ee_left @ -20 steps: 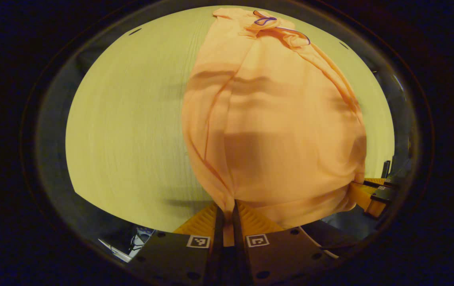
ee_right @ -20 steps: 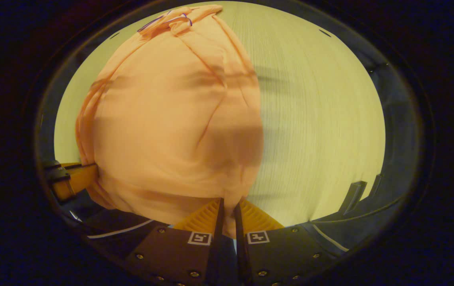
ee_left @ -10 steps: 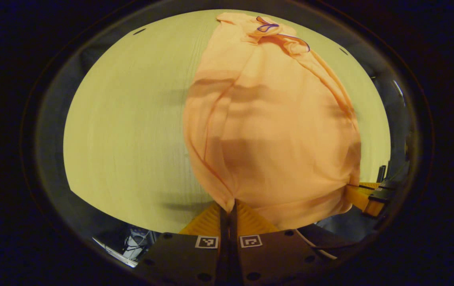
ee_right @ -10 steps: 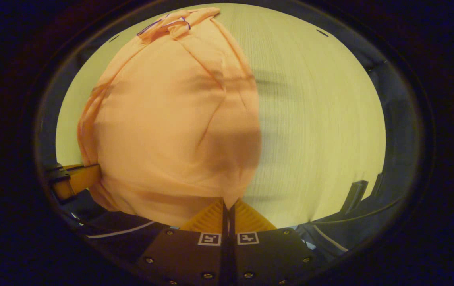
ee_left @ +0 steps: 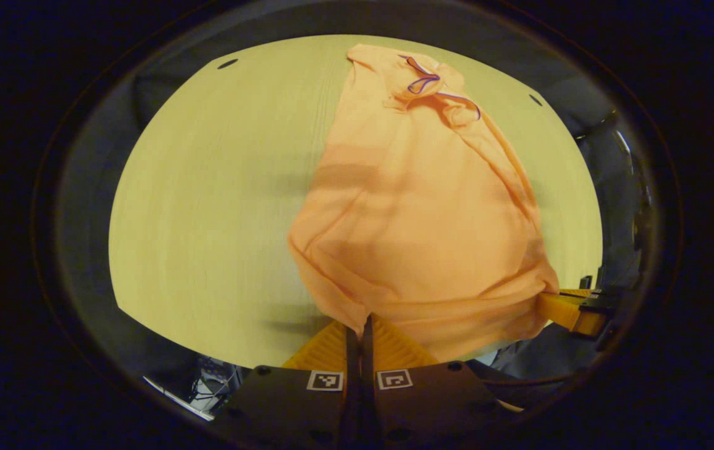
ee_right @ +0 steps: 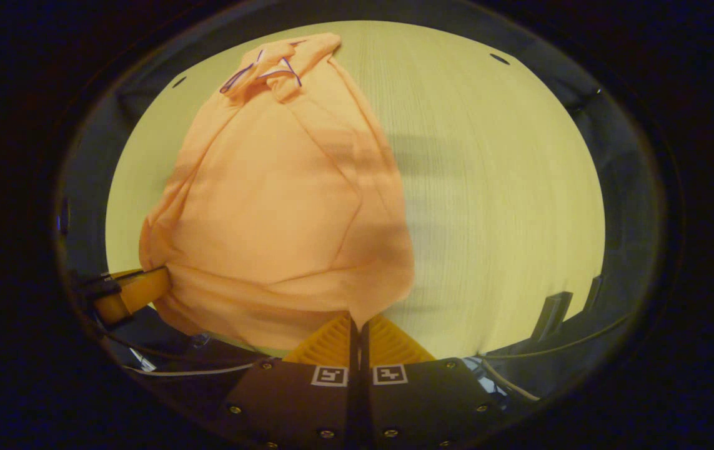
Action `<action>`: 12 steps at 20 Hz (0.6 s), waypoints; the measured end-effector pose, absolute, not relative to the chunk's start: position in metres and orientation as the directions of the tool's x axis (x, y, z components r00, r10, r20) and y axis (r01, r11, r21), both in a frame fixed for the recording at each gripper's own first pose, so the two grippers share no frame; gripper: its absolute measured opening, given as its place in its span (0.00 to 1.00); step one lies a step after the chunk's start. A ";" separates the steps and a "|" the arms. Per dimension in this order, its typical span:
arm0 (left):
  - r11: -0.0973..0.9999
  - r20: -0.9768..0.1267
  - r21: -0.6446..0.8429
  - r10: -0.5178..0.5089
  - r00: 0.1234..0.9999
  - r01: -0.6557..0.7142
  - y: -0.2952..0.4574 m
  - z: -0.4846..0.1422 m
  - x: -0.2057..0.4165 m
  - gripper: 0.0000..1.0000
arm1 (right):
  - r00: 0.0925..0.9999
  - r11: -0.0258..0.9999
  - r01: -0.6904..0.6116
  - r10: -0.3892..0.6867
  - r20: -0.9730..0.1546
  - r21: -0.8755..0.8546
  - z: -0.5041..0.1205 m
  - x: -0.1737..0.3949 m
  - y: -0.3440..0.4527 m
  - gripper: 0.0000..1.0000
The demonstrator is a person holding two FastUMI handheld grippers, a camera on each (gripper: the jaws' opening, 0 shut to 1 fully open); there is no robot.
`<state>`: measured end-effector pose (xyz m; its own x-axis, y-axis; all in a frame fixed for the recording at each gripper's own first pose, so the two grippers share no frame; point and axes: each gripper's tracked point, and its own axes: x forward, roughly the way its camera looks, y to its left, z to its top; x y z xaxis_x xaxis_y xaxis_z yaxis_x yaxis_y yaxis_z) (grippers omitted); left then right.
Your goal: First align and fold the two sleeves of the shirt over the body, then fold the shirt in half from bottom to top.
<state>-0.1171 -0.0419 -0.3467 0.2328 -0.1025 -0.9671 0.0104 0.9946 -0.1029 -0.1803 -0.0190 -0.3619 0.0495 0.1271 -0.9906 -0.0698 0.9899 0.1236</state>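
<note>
An orange shirt (ee_left: 419,212) lies lengthwise on the pale wooden table (ee_left: 207,206), its purple-trimmed collar (ee_left: 422,81) at the far end and both sleeves folded in over the body. My left gripper (ee_left: 360,322) is shut on the shirt's near bottom-left corner, which is raised off the table. In the right gripper view the same shirt (ee_right: 282,206) fills the left half, collar (ee_right: 269,69) far away. My right gripper (ee_right: 357,322) is shut on the bottom-right corner. Each gripper also appears at the other view's edge: the right one (ee_left: 572,309), the left one (ee_right: 132,294).
The table's near edge runs just under both grippers, with dark floor and cables (ee_right: 175,369) below it. Bare tabletop (ee_right: 494,206) stretches to the right of the shirt and also to its left. A dark bracket (ee_right: 556,309) stands at the table's right edge.
Both grippers closed fully on the hem corners and have lifted; the shirt's bottom edge has risen and the collar now sits lower in both views.
</note>
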 end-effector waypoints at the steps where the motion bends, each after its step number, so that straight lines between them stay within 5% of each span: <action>1: 0.995 -0.964 -0.102 -0.101 0.246 0.006 -0.039 -0.340 -0.110 0.06 | 0.065 0.989 -0.064 0.137 -0.988 0.133 -0.357 -0.172 -0.018 0.00; 12: 0.991 -0.912 -0.132 -0.113 0.393 -0.023 -0.032 -0.301 -0.002 0.10 | 0.242 0.984 -0.082 0.175 -0.954 0.159 -0.308 -0.053 -0.010 0.00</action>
